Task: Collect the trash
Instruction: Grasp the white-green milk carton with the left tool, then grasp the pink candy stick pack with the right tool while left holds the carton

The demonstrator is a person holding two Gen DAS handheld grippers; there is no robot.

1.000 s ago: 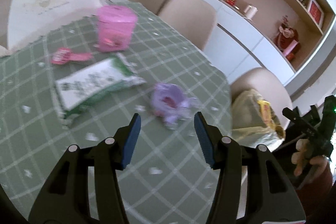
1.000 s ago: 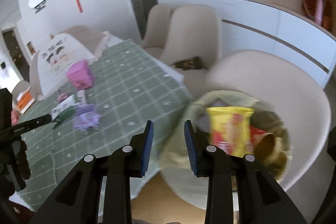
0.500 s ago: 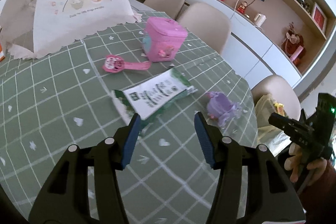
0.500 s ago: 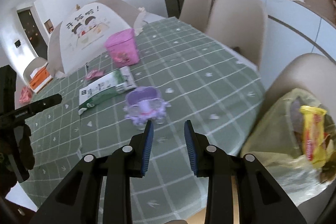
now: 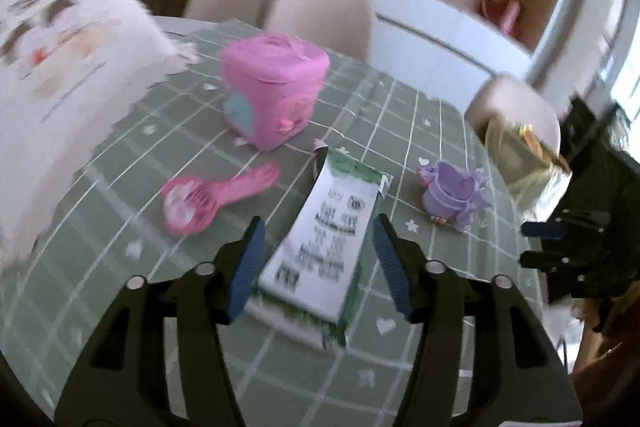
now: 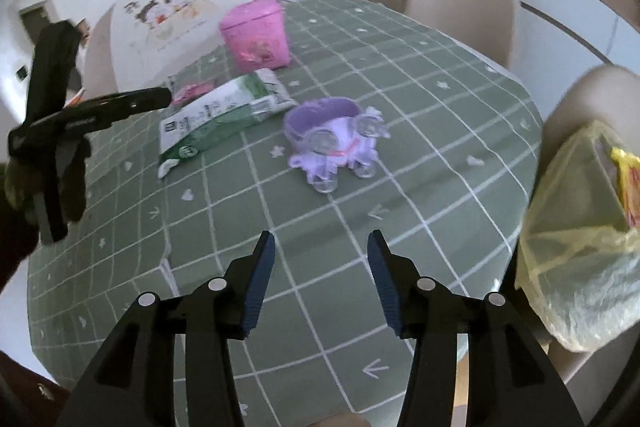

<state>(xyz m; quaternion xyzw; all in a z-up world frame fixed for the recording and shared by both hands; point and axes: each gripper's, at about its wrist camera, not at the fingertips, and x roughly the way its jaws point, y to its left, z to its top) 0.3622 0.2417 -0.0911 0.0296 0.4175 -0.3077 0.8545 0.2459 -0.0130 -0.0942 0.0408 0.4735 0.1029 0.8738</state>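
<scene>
The flat green-and-white plastic snack wrapper [image 5: 326,243] lies on the green checked counter [image 5: 404,139], framed between the blue pads of the left claw [image 5: 318,261], whose jaws have just been opening and grip nothing. The right claw [image 6: 320,277], likewise just widened and empty, points at bare cloth, with the lilac plastic toy carriage [image 6: 334,143] at twelve o'clock. The wrapper is judged light, limp and slippery; a pinch across its crimped near edge is advised. The yellow translucent trash bag [image 6: 580,243] waits at three o'clock.

White-and-green wrapper [image 5: 320,247] lies flat on the checked tablecloth [image 5: 400,131] — yellow trash bag [image 6: 580,247] beside the table edge
</scene>
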